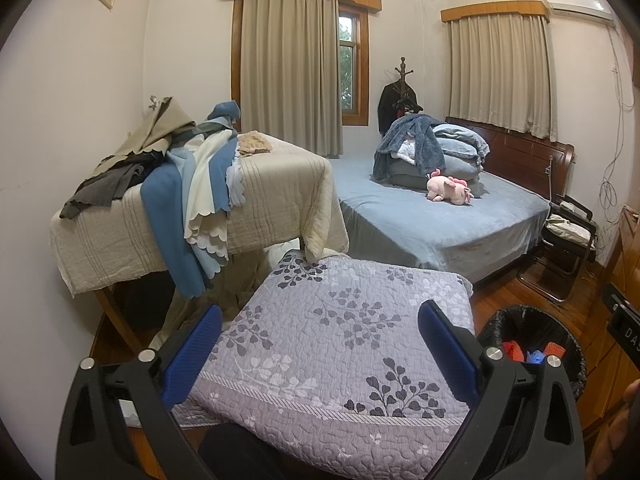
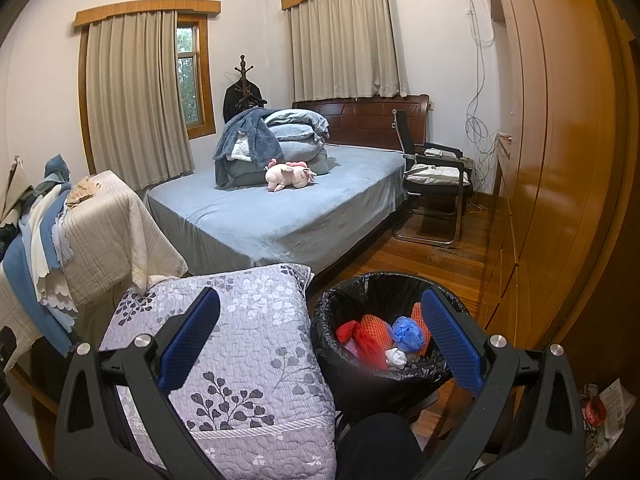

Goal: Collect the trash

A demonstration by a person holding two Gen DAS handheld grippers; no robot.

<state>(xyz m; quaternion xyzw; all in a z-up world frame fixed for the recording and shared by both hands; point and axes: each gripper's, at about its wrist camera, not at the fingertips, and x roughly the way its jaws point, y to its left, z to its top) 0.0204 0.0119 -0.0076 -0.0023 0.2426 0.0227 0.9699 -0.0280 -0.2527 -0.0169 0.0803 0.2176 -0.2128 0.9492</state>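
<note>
Right, left wrist view: left tongs [image 1: 320,344] spread wide, nothing btwn them, hovering over a purple floral quilted cushion [image 1: 340,344]. Black-lined trash bin [image 1: 532,344] on the floor just beside the cushion's right edge, partly hidden by the tong arm.

Right wrist view: right tongs [image 2: 320,340] also wide, empty, above the bin's near rim. Bin [image 2: 360,292] holds red wrapper [image 2: 354,334], orange foam netting [image 2: 374,328], blue bag [image 2: 408,332], white scrap [image 2: 396,357].
</note>
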